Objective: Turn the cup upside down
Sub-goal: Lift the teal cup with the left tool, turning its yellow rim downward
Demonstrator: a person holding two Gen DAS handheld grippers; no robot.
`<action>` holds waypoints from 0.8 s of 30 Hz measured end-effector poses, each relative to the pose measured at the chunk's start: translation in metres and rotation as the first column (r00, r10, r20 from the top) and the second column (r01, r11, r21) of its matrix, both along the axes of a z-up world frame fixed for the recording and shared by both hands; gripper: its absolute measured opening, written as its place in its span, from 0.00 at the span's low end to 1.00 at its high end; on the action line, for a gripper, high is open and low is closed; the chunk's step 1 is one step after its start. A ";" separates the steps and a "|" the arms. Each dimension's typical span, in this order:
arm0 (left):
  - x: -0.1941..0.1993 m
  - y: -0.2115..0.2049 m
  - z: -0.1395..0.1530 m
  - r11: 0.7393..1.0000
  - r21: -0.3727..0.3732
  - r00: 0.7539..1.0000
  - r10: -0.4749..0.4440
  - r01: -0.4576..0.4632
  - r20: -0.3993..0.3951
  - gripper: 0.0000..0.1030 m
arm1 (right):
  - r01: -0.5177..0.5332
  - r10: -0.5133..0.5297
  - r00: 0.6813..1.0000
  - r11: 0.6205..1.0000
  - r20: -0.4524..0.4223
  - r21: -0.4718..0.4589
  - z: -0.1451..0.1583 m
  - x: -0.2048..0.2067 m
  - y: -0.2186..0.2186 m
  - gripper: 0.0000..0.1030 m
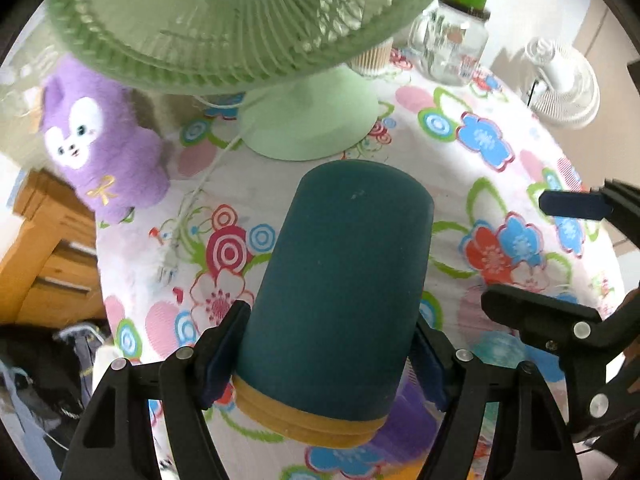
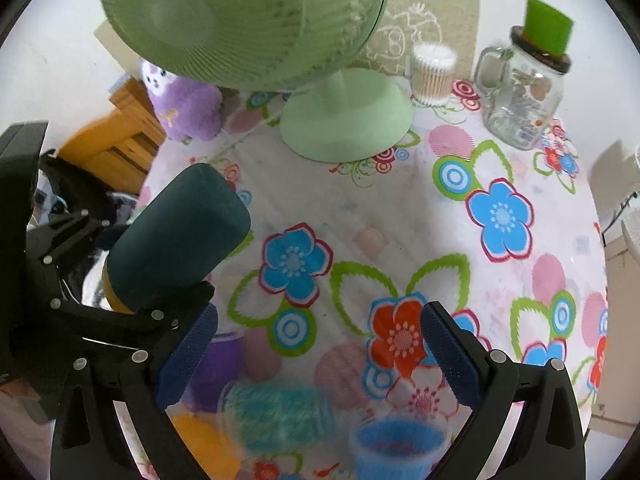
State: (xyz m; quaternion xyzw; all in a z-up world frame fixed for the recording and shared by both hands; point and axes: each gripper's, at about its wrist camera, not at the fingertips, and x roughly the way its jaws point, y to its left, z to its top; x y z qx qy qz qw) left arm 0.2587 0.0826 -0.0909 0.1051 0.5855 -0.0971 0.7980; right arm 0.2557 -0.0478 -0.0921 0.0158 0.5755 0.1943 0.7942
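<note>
A dark teal cup (image 1: 340, 292) with a mustard-yellow band at its near end is held in my left gripper (image 1: 324, 356), whose blue pads press on both sides of it. It is lifted above the flowered tablecloth (image 1: 500, 184), closed base pointing away toward the fan. The right wrist view shows the same cup (image 2: 176, 236) tilted at the left, held by the left gripper. My right gripper (image 2: 316, 356) is open and empty above the tablecloth (image 2: 400, 232); one of its fingers (image 1: 572, 204) shows at the right of the left wrist view.
A green table fan (image 2: 344, 116) stands at the back, its cord and plug (image 1: 172, 256) on the cloth. A purple plush toy (image 1: 96, 140), a glass jar with green lid (image 2: 524, 96) and a cotton-swab tub (image 2: 432, 74) are nearby. Purple, teal, orange and blue cups (image 2: 396, 448) lie close below.
</note>
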 end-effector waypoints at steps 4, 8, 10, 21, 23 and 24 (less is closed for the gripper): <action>-0.017 -0.008 0.020 0.999 -0.028 0.999 0.025 -0.024 0.026 0.74 | 0.023 -0.023 0.999 1.000 0.024 0.014 0.023 -0.021 -0.008 0.99; -0.046 -0.019 0.035 1.000 -0.013 0.998 0.025 -0.024 0.061 0.74 | 0.046 -0.045 0.998 0.999 0.048 -0.001 0.040 -0.047 -0.015 0.99; -0.058 -0.023 0.039 0.999 -0.023 0.998 0.028 -0.026 0.061 0.74 | 0.055 -0.055 0.997 0.998 0.054 -0.006 0.047 -0.063 -0.022 0.99; -0.130 -0.057 0.043 0.987 -0.087 0.990 0.136 -0.132 0.046 0.71 | 0.025 -0.023 0.998 0.999 0.064 -0.029 0.060 -0.116 -0.058 0.99; -0.140 -0.064 0.043 0.982 -0.087 0.984 0.171 -0.166 0.048 0.69 | 0.003 -0.002 0.999 1.000 0.050 -0.018 0.059 -0.119 -0.063 0.99; -0.144 -0.068 0.042 0.978 -0.087 0.980 0.195 -0.191 0.042 0.67 | -0.010 0.011 0.999 1.000 0.035 -0.012 0.057 -0.121 -0.067 0.99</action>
